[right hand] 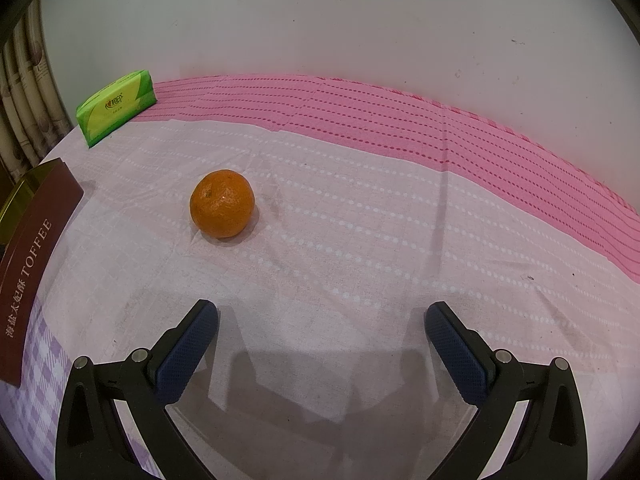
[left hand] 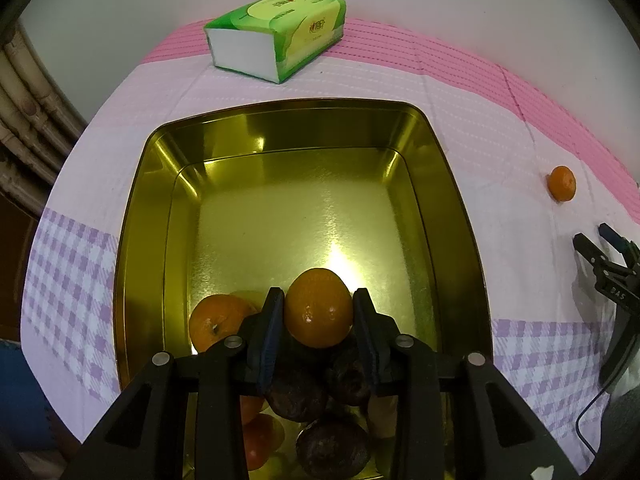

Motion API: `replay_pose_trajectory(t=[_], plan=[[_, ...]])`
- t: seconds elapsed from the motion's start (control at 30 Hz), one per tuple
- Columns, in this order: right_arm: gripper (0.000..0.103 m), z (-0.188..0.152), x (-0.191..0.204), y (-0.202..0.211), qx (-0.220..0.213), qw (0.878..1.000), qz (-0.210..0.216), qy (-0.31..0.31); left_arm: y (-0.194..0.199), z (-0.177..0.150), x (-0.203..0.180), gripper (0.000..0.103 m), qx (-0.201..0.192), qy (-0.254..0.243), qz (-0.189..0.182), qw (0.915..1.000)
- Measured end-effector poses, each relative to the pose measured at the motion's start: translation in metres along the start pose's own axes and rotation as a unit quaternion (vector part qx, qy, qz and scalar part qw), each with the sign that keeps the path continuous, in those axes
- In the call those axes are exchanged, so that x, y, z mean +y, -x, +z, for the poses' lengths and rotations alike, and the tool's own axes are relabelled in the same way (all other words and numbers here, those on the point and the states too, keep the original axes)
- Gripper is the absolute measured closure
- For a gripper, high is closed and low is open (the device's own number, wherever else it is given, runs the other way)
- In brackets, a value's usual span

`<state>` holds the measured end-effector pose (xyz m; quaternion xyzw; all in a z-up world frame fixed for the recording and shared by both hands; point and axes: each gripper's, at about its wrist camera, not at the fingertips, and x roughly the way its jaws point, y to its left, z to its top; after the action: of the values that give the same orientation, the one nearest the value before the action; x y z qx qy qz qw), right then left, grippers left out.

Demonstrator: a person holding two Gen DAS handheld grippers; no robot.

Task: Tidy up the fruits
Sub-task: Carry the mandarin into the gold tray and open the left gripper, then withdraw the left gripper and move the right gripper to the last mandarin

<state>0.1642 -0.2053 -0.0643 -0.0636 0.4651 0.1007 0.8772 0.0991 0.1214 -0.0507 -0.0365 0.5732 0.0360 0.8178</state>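
Orange (left hand: 319, 307) sits pinched in your left tool (left hand: 318, 312) over the tin (left hand: 452, 184); release it next; your right tool (right hand: 320, 320) stands spread.

A round, glossy orange mandarin (left hand: 318, 307) is hanging over the gold metal tin (left hand: 452, 200), above a second mandarin (left hand: 216, 322) at nine o'clock and dark wrinkled fruits (left hand: 296, 394). Another mandarin (right hand: 222, 204) is sitting alone on the cloth.

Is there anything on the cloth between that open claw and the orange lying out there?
No. In the right wrist view, only bare cloth lies between the right gripper and the loose orange.
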Motion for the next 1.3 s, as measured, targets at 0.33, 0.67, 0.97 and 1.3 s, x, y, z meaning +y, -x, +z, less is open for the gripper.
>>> replay_pose_trajectory(t=[0.33, 0.67, 0.97, 1.3], plan=[[0.000, 0.000, 0.000, 0.000, 0.000, 1.000, 0.000, 0.000, 0.001, 0.003, 0.002, 0.057, -0.002, 0.000, -0.001, 1.0000], [0.000, 0.000, 0.000, 0.000, 0.000, 1.000, 0.000, 0.000, 0.014, 0.007, 0.003, 0.048, -0.017, 0.000, 0.004, 0.9999], [0.000, 0.001, 0.000, 0.000, 0.000, 1.000, 0.000, 0.000, 0.034, 0.000, 0.005, 0.041, -0.034, -0.001, 0.010, 0.9994], [0.000, 0.001, 0.000, 0.000, 0.000, 1.000, 0.000, 0.000, 0.069, -0.018, 0.017, 0.033, -0.094, 0.011, 0.040, 0.9947]])
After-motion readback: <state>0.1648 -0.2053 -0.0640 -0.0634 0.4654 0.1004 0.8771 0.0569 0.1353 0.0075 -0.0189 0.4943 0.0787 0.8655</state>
